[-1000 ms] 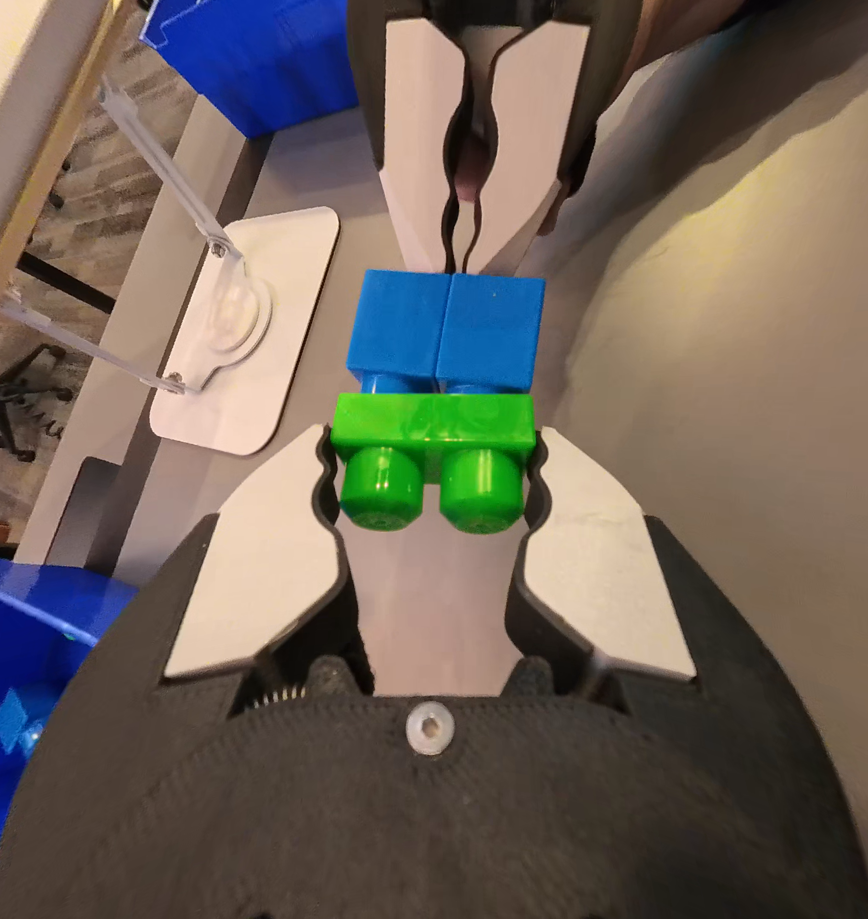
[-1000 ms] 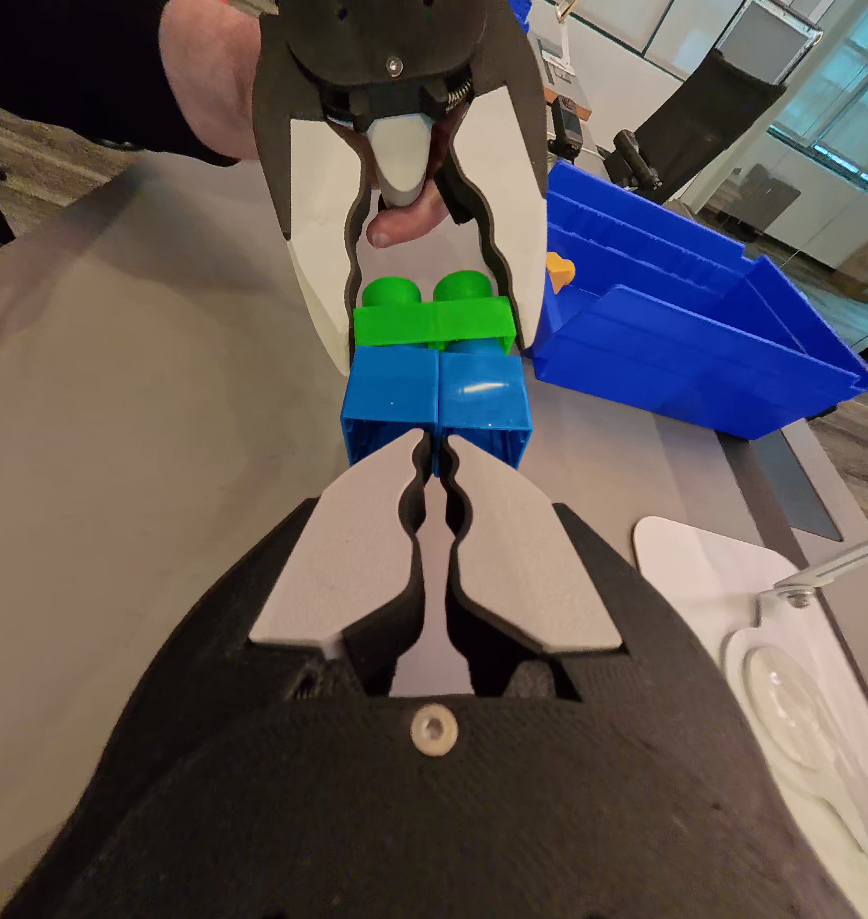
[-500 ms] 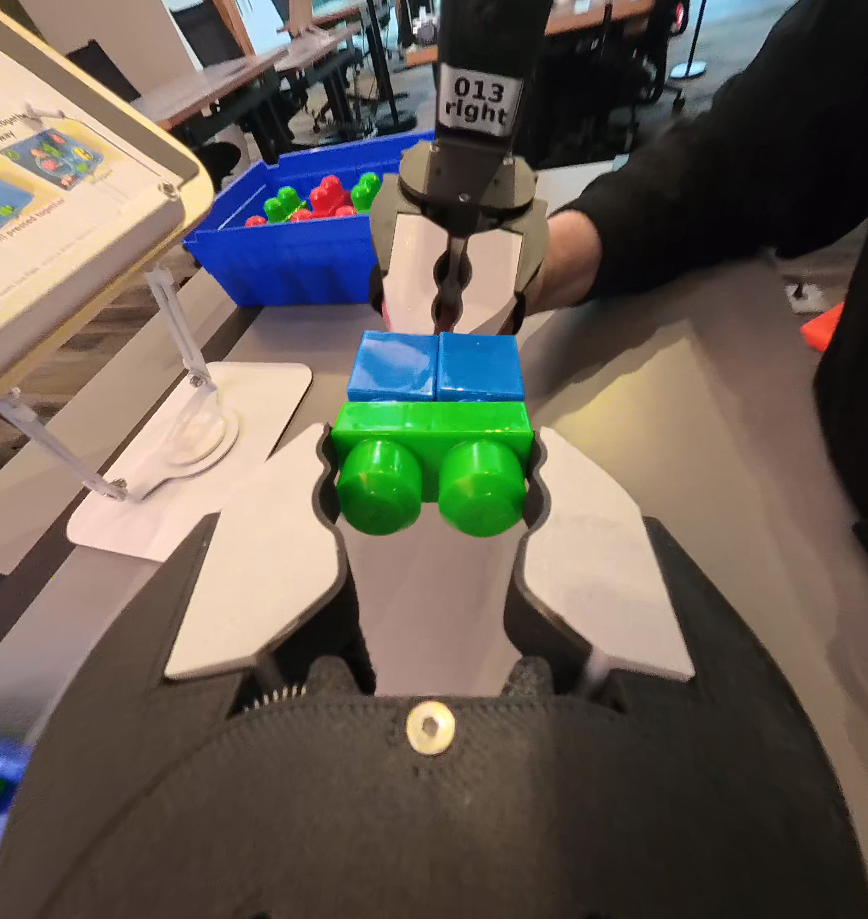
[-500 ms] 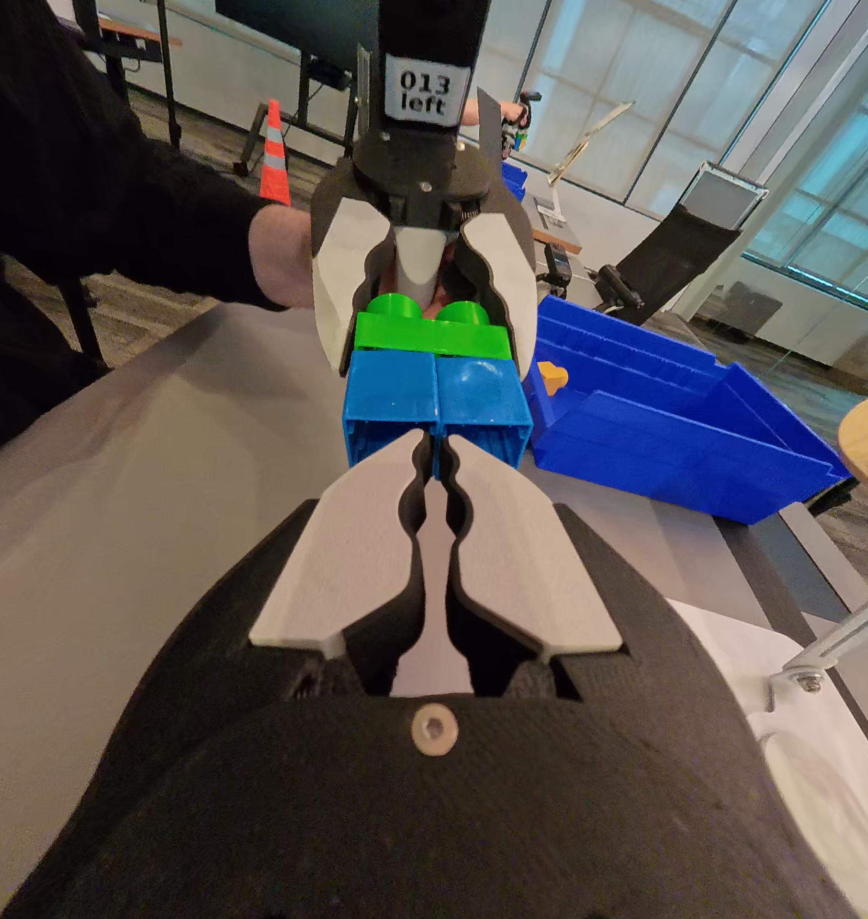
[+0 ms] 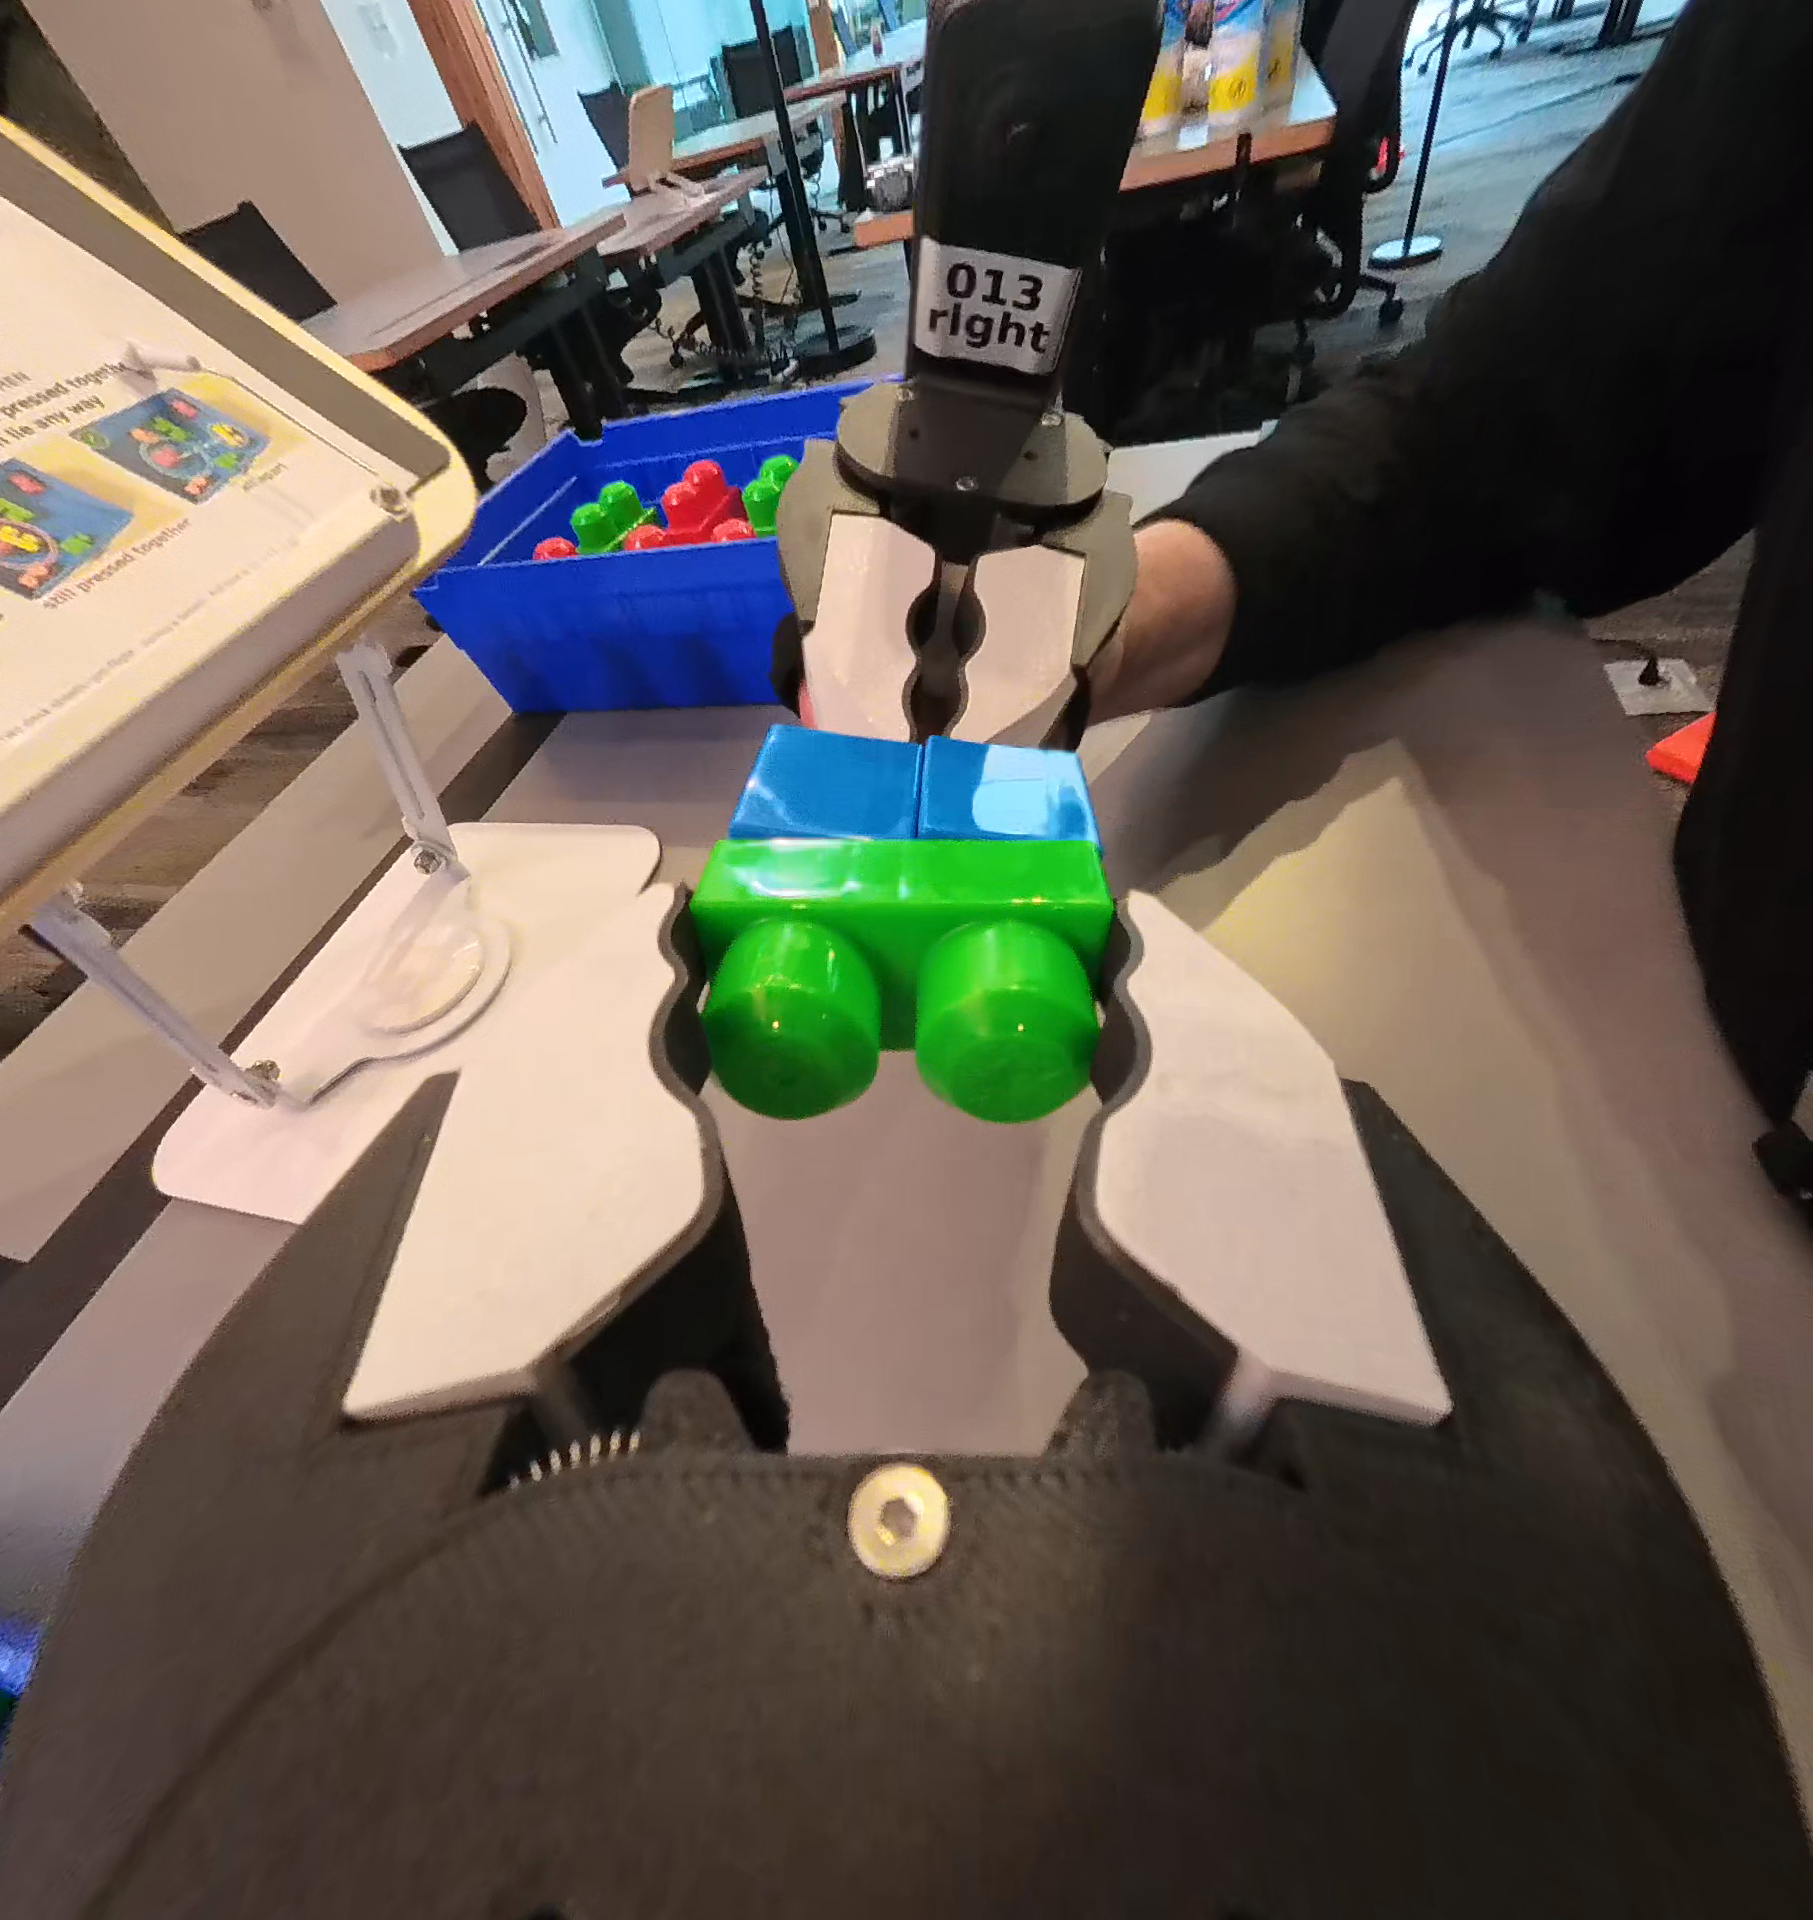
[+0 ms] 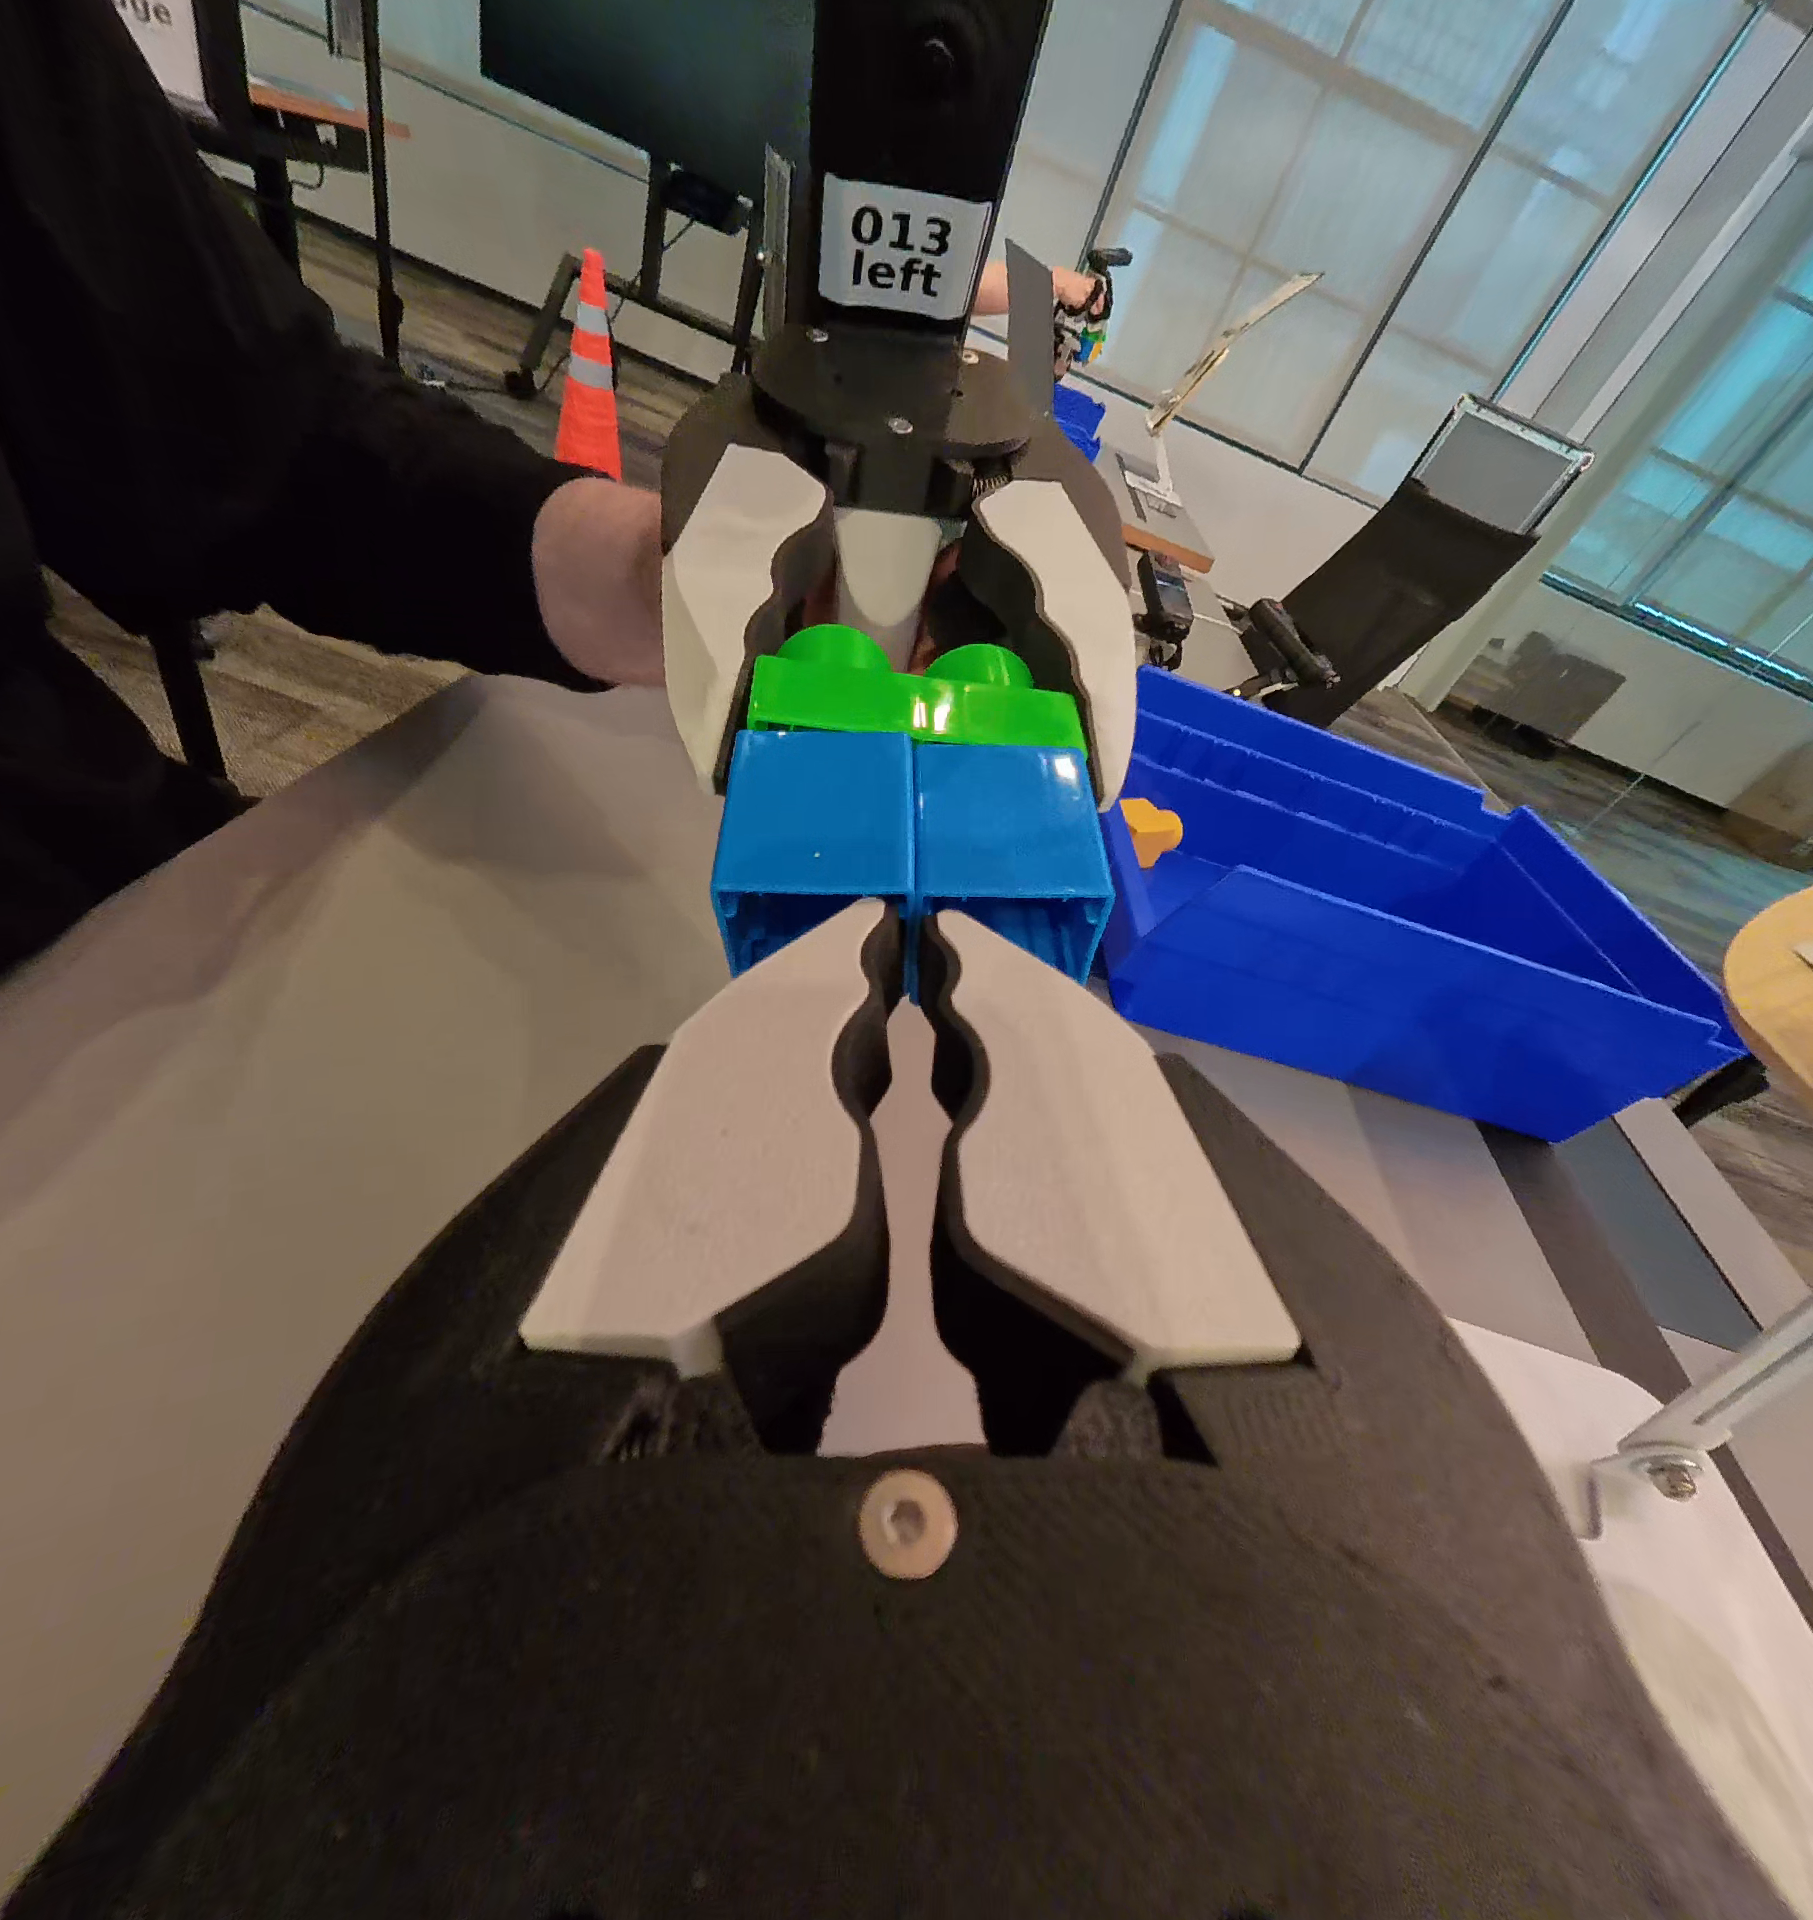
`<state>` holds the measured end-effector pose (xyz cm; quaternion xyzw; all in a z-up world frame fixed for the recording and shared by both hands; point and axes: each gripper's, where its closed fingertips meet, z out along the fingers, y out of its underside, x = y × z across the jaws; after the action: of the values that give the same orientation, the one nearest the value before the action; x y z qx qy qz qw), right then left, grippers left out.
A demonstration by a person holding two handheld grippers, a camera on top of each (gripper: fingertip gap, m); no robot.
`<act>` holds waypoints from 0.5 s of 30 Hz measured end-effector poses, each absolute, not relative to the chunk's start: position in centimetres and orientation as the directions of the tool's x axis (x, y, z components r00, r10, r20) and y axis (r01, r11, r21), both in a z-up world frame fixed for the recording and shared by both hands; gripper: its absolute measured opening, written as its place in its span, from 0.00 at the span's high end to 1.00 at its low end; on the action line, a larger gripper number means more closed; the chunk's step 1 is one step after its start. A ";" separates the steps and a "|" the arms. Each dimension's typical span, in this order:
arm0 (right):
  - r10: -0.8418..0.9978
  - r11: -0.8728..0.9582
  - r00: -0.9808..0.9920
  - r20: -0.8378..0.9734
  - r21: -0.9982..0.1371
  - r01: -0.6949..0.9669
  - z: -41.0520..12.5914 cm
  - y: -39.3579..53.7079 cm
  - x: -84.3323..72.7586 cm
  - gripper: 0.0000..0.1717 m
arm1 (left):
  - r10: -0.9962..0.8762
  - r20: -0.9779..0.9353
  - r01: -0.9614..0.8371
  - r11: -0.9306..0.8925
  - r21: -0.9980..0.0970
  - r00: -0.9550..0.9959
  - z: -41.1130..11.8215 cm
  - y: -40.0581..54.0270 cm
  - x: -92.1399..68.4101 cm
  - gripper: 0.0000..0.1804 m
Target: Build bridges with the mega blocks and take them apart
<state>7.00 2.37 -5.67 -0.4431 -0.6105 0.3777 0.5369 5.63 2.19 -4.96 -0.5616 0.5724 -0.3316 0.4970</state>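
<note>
A green two-stud block (image 5: 902,894) is joined to two blue blocks (image 5: 829,784) that sit side by side, and the whole piece is held above the grey table (image 5: 1401,935). My left gripper (image 5: 902,935) is shut on the green block, one pad on each end. My right gripper (image 6: 912,935) is shut on the two adjoining inner walls of the blue blocks (image 6: 819,821) at their open undersides. In the right wrist view the left gripper (image 6: 902,727) faces me and clamps the green block (image 6: 912,707). The right gripper (image 5: 938,717) shows beyond the blocks in the left wrist view.
A blue bin (image 5: 611,634) of red and green blocks stands behind. An instruction board (image 5: 154,499) on a clear stand with a white base (image 5: 362,1039) is at left. Another blue bin (image 6: 1401,935) holds an orange block (image 6: 1151,831). A person's black sleeves reach in. The grippers are tip to tip, or close to it.
The blue blocks' studs, visible a second ago in a gap below the green block, are now pushed in. Both grippers tilted up with the assembly; both grasps held.
</note>
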 end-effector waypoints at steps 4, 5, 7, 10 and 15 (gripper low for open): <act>0.945 0.327 -0.026 0.326 -0.934 0.148 -5.6 2.7 7.0 0.99 | -0.970 -0.198 -0.293 0.150 -0.944 0.140 -5.1 2.4 5.6 0.60; 0.946 0.323 -0.026 0.323 -0.935 0.148 -5.6 2.7 7.0 0.99 | -0.967 -0.211 -0.303 0.160 -0.939 0.143 -5.2 2.4 5.6 0.60; 0.948 0.317 -0.030 0.316 -0.937 0.150 -5.8 2.7 6.9 0.98 | -0.962 -0.227 -0.313 0.171 -0.934 0.153 -5.3 2.5 5.6 0.60; 0.958 0.285 -0.033 0.283 -0.946 0.152 -6.2 2.9 6.8 0.98 | -0.957 -0.240 -0.328 0.178 -0.928 0.162 -5.8 2.6 5.5 0.60; 0.963 0.267 -0.029 0.266 -0.950 0.159 -6.7 3.2 6.7 0.98 | -0.955 -0.239 -0.332 0.172 -0.927 0.173 -6.3 2.8 5.3 0.60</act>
<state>6.68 3.16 -6.68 -0.4648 -0.6035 0.3876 0.5191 5.29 2.85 -6.29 -0.5678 0.5671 -0.3029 0.5141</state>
